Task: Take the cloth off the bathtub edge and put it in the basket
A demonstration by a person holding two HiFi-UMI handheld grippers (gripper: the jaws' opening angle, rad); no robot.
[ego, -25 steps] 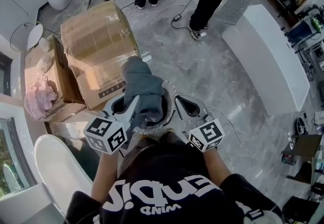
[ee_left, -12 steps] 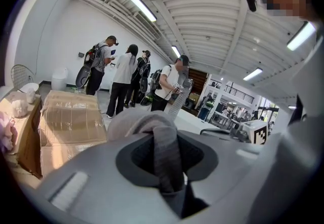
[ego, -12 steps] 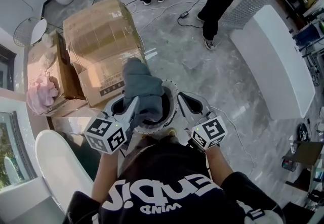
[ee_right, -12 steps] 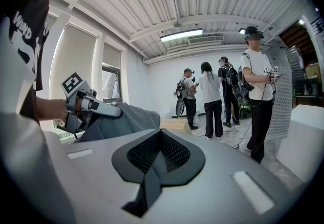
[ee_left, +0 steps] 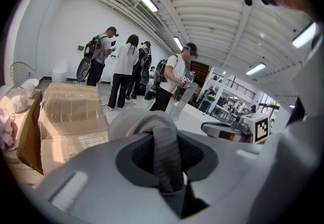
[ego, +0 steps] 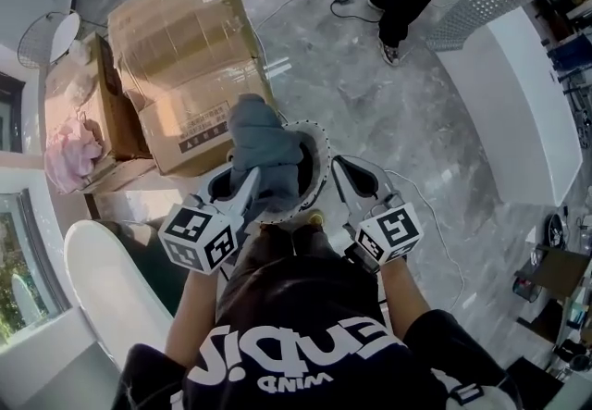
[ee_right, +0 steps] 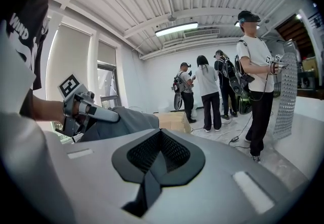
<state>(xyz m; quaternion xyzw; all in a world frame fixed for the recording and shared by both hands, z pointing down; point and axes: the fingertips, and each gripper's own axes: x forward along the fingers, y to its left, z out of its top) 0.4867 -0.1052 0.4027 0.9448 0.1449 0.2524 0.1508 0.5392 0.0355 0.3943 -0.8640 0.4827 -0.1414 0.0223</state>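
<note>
My left tool (ego: pixel 252 184), clamped on the grey cloth (ego: pixel 264 151), has sunk a little, so the cloth now hangs partly inside the metal basket (ego: pixel 320 147), nearly ready to drop I judge, with my right tool (ego: pixel 344 169) closed and empty alongside.

— Is any writing showing anywhere?
— The black shirt (ego: pixel 305 353) is showing big white letters upside down, hard to read, with a small "WIND" by them.
— And the cardboard box (ego: pixel 180 47)?
— Its label (ego: pixel 202 126) is carrying black print, too small to read.
</note>
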